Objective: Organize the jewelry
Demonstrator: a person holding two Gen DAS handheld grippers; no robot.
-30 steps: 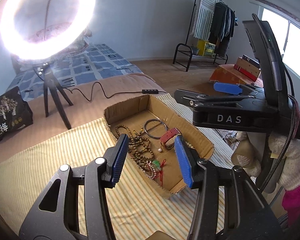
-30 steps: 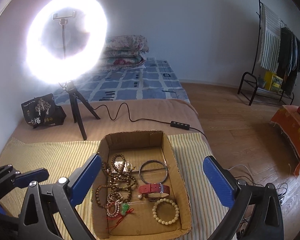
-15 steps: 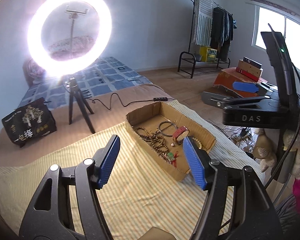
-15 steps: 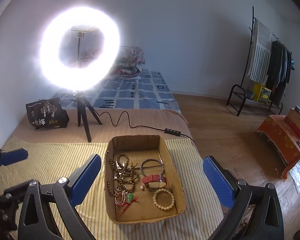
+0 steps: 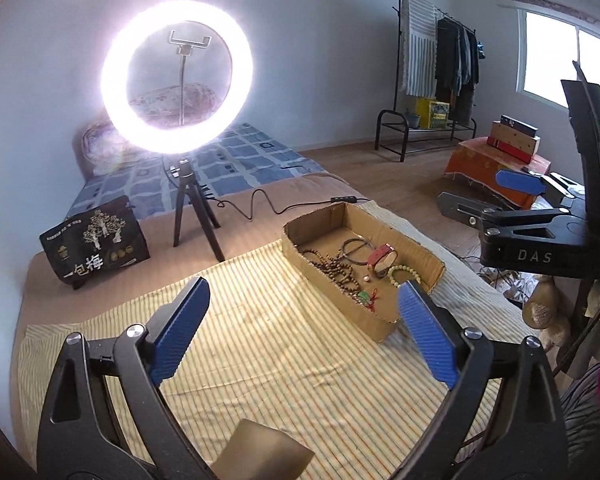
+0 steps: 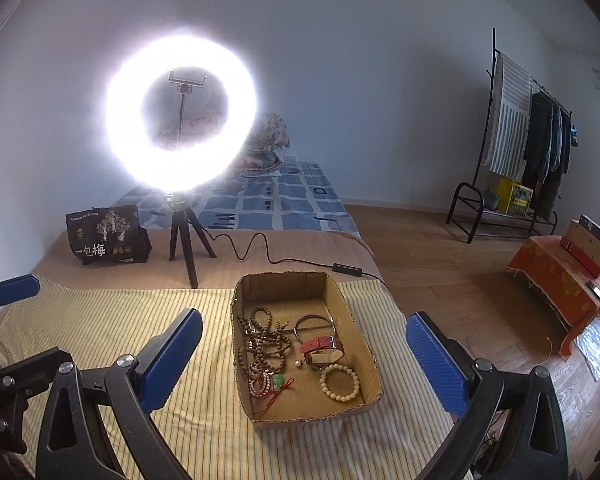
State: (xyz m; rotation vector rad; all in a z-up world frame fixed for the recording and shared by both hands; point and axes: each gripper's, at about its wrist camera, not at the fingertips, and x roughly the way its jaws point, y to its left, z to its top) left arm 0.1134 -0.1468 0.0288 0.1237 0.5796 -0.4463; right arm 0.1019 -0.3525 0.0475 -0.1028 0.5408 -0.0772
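Left wrist view: ring light upper left, black bag left, box with jewelry centre right on striped cloth. Left gripper jaws wide, empty.
Right wrist view: box centre, between wide, empty right gripper jaws.

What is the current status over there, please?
Both grippers, left and right, open, empty. Jewelry all in cardboard box. Nothing blocking.

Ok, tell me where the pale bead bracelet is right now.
In the right wrist view the pale bead bracelet lies flat in the cardboard box's near right corner, just in front of the red-strapped watch and right of the red-corded green pendant.
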